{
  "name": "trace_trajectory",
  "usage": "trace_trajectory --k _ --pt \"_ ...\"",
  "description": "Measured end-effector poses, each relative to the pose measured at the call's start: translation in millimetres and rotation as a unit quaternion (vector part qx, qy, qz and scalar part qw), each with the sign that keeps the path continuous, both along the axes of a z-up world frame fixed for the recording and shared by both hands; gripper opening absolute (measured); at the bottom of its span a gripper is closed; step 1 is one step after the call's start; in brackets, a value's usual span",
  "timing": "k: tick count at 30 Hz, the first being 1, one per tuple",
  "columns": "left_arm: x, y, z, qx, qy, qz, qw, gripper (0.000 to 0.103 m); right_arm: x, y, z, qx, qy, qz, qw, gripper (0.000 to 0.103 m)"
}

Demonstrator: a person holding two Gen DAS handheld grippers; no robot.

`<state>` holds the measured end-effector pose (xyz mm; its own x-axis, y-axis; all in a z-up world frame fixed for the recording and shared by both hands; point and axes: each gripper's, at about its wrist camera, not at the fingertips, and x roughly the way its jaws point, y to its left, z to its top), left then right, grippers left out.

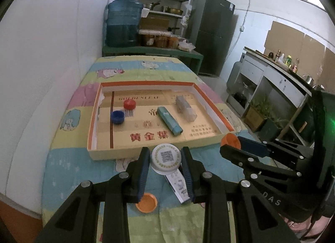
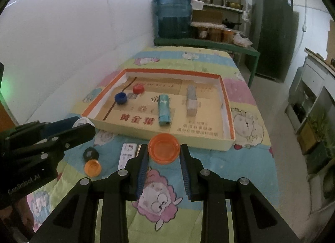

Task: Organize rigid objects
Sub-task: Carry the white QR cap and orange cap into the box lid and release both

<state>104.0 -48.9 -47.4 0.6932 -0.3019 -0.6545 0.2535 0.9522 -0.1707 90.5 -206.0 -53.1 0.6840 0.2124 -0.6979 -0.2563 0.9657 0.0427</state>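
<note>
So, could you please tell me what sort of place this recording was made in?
Most likely a home kitchen or utility room: shelves of pots, a dark fridge and a large water jug stand behind the cloth-covered table.

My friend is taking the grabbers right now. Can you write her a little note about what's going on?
Left gripper: shut on a white round cap with a QR code.
Right gripper: shut on an orange round cap.
Done: red cap, blue cap, teal lighter and clear block lie in the shallow cardboard box.
Left: both held caps, plus a small orange cap, black cap and white packet on the cloth.
</note>
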Motion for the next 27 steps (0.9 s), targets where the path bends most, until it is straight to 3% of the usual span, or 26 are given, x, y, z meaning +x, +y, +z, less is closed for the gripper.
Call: trace_trajectory --k 14,27 --pt "51.7 -1.2 2.8 0.0 0.002 0.009 1.0 0.031 43.3 -9.4 3.5 -0.001 -0.003 -0.008 1.0 0.03" --pt "97.1 -1.9 -19.4 0.007 0.023 0.016 0.9996 0.031 85.8 -23.0 -21.6 0.004 0.027 -0.02 0.999 0.03"
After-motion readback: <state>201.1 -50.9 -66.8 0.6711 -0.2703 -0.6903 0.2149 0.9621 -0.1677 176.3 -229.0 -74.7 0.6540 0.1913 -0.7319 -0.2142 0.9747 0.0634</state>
